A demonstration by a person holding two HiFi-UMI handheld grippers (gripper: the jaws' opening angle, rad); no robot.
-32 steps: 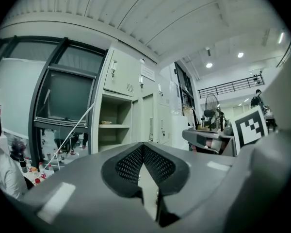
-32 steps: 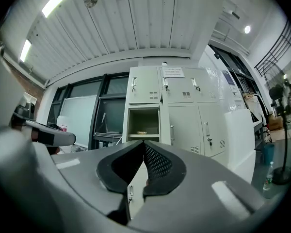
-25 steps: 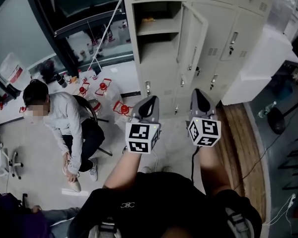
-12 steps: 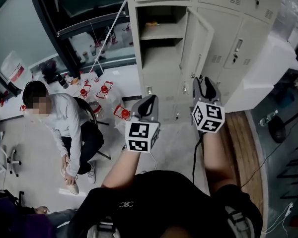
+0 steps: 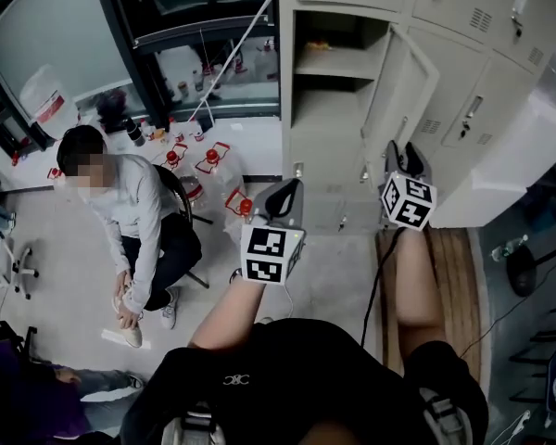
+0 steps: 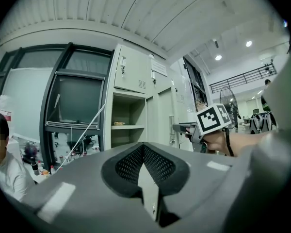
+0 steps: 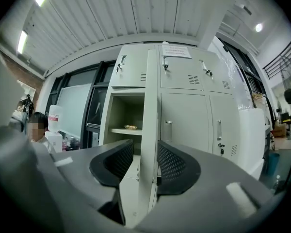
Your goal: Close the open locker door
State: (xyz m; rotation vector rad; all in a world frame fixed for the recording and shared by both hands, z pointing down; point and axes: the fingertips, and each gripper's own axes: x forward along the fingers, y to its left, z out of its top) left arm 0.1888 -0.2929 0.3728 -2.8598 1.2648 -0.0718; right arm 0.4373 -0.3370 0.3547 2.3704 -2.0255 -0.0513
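Observation:
The open locker door [image 5: 400, 95] stands swung out from the pale grey lockers [image 5: 463, 26], baring a shelf [image 5: 338, 63] with a small item on it. My right gripper [image 5: 405, 156] reaches level toward the door's lower edge. In the right gripper view the door's edge [image 7: 149, 110] lines up in the gap of the right gripper [image 7: 144, 149]. Its jaws have just been opening and stand open, and the pads do not press on the door. My left gripper [image 5: 283, 197] hangs back to the left, shut and empty; in its own view the left gripper [image 6: 144, 152] points at the lockers.
A person [image 5: 130, 211] sits on a chair at the left, bent over. Red-capped bottles [image 5: 213, 160] lie on the floor by the window wall. A white cabinet [image 5: 514, 156] stands right of the lockers, beside a wooden floor strip [image 5: 454, 267]. A white cord [image 5: 232, 54] slants across.
Both grippers have moved toward the lockers, the right one farther, up to the door's edge. The right jaws have parted. The left stays shut.

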